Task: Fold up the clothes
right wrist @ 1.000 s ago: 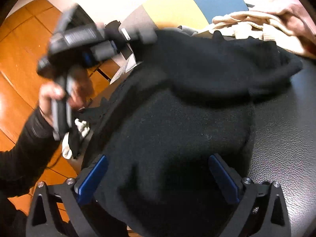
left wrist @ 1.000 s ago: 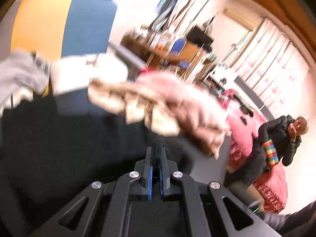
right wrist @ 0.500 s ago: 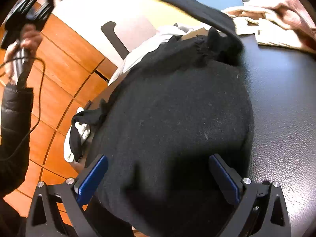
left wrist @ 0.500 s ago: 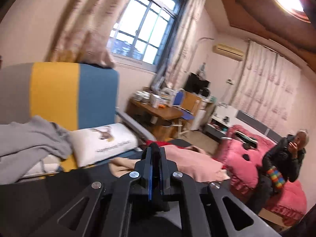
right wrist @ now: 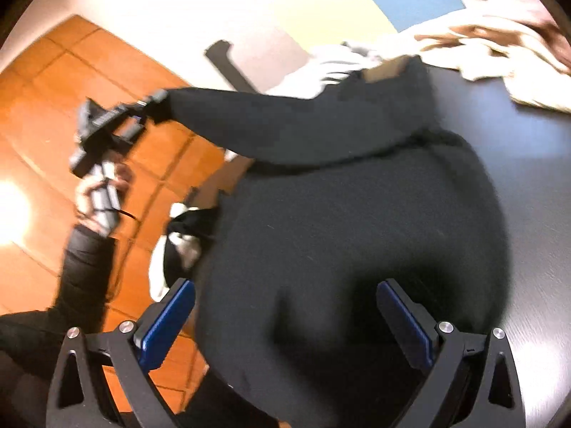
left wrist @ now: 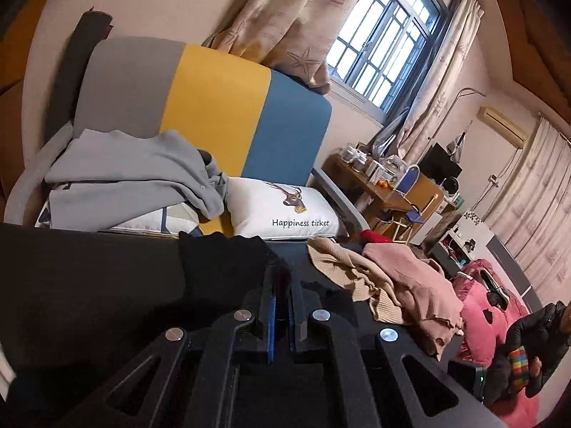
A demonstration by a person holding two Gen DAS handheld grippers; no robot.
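Half a second ago the left gripper (right wrist: 142, 107) was raised at eleven o'clock of the right wrist view with the sleeve arched high over the garment; now it sits lower, at about nine to ten o'clock, and the black sleeve (right wrist: 285, 125) runs from it nearly level toward the body of the black sweater (right wrist: 357, 249). In the left wrist view the fingers (left wrist: 271, 306) are clenched, their blue pads almost together, and black knit fabric bunches at their tips toward eleven o'clock, so they are grasping the sleeve.

The right gripper (right wrist: 285, 321) hangs released, its two blue-padded fingers spread wide at seven and five o'clock, with the sweater's lower part lying between and under them; whether the pads touch the cloth cannot be told. The sweater lies spread on the dark bench (right wrist: 528, 164), its left edge hanging off toward the wooden floor (right wrist: 89, 71).

At one o'clock of the right view a cream garment (right wrist: 499, 57) lies on the bench, near the sweater's shoulder. From the left view this cream piece and a pink sweater (left wrist: 410, 285) sit at three o'clock of the fingers. Beyond the bench stand a grey, yellow and blue sofa (left wrist: 214, 107), a grey garment (left wrist: 135, 174) heaped on it, and a white pillow (left wrist: 282, 210) with a deer print.
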